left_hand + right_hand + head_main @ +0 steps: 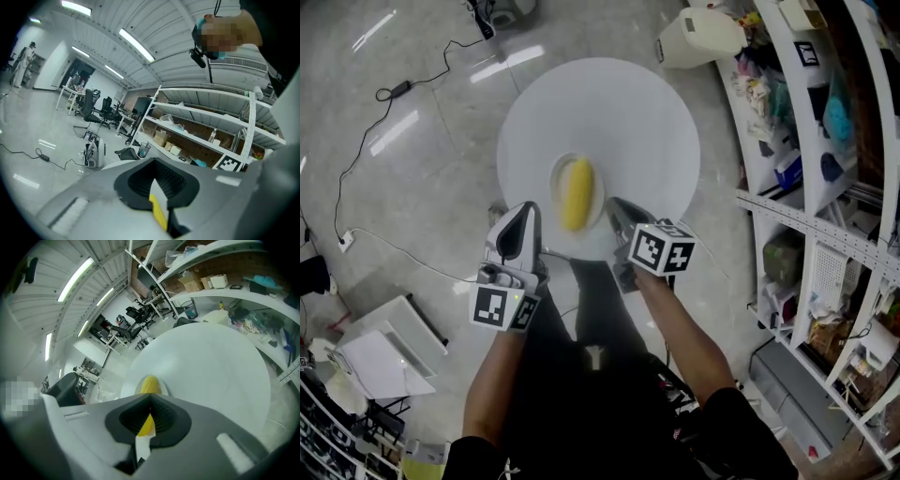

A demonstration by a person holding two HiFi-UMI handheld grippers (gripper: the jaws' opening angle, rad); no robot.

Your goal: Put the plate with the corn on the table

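On the round white table (647, 112) a small white plate (558, 173) holds a yellow corn cob (577, 194), near the table's front edge. My right gripper (614, 202) is shut, its tips at the plate's right rim; I cannot tell whether they touch it. In the right gripper view the corn (150, 384) shows just beyond the closed jaws (150, 398). My left gripper (528, 208) is left of the plate, apart from it, also shut. Its own view shows closed jaws (157, 164) and no plate.
White shelving (825, 187) full of goods runs down the right side. A white jug (698, 37) stands on the floor behind the table. A black cable (394, 89) crosses the floor at the left. A white box (384, 352) sits at the lower left.
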